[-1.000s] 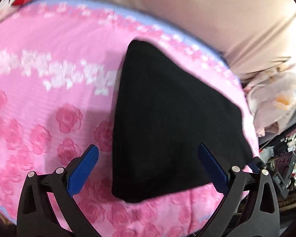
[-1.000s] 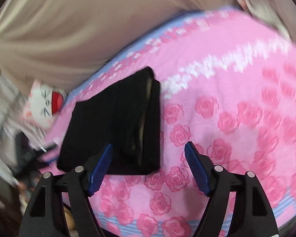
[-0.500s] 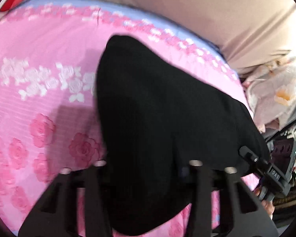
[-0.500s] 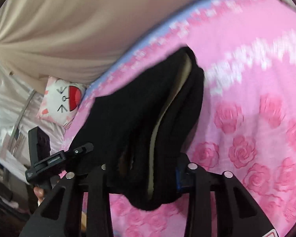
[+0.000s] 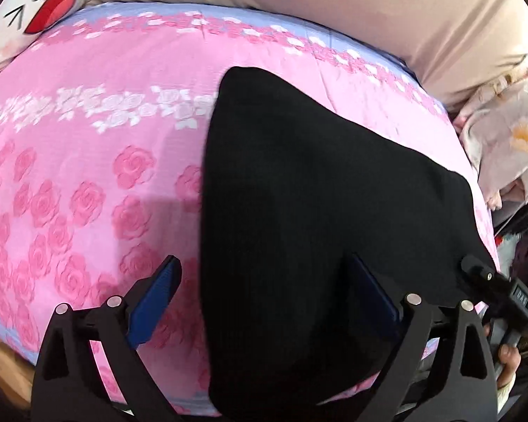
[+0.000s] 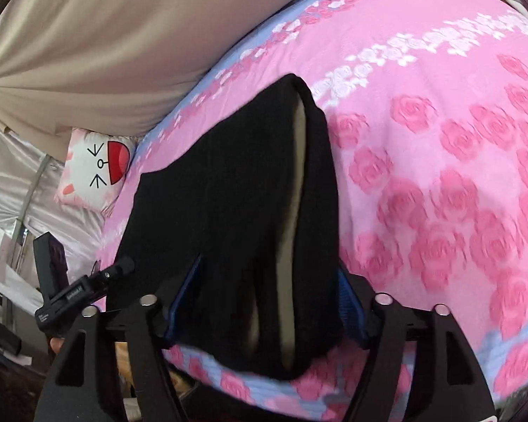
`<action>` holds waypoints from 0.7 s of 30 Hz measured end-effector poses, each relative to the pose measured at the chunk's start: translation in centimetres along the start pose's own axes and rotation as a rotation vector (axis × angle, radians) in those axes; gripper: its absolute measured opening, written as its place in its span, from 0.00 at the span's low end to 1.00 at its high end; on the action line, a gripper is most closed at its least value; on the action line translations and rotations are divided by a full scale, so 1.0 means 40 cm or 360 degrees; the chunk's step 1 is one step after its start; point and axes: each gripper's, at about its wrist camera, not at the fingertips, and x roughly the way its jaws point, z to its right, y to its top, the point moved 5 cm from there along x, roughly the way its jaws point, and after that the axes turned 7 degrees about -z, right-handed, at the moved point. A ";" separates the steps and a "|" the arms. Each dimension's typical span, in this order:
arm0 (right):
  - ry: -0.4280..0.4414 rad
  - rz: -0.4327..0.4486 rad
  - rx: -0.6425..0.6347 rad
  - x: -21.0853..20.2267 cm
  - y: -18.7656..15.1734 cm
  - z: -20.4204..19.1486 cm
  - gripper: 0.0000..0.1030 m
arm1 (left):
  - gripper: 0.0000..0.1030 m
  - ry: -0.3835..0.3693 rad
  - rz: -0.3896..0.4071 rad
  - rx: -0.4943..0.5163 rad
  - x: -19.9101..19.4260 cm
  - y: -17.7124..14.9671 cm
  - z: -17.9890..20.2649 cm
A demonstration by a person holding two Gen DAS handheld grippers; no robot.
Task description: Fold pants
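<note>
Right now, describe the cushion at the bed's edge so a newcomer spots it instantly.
Start from the pink rose-print bedspread that fills the view, and follow its blue border to the beige curtain. Tucked where they meet sits the cushion. It is the only white thing with a cartoon face: a big red open mouth and black squinting eyes.

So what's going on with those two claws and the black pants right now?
Left gripper opening, pants edge between its fingers. Right gripper opening, folded bundle between its pads. Pants folded on pink bedspread. Nothing in the way.
</note>
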 end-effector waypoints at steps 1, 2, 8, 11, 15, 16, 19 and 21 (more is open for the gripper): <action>0.0013 -0.0020 0.0006 0.017 0.004 0.003 0.72 | 0.90 -0.0025 -0.0027 -0.0004 0.011 -0.001 0.002; 0.0031 0.0009 -0.0007 0.020 0.008 -0.001 0.77 | 0.90 -0.0085 -0.0084 -0.0025 0.031 -0.005 0.007; 0.0040 0.0053 -0.0070 0.036 0.000 -0.016 0.63 | 0.93 -0.0134 -0.0050 0.0015 0.055 -0.016 0.040; 0.0088 0.0061 -0.0045 0.038 -0.012 -0.007 0.43 | 0.66 -0.0188 -0.0019 0.0013 0.046 -0.002 0.041; 0.0099 0.0089 -0.0096 0.009 -0.013 -0.033 0.36 | 0.34 -0.0199 0.0035 0.0086 -0.004 0.005 0.045; 0.0099 0.0095 -0.0123 -0.003 -0.014 -0.048 0.35 | 0.33 -0.0216 0.0057 0.0111 -0.027 0.002 0.051; 0.0105 0.0101 -0.0207 -0.041 -0.026 -0.089 0.35 | 0.32 -0.0234 0.0100 0.0172 -0.071 -0.009 0.068; 0.0105 0.0114 -0.0271 -0.074 -0.043 -0.118 0.34 | 0.32 -0.0248 0.0129 0.0224 -0.106 -0.024 0.081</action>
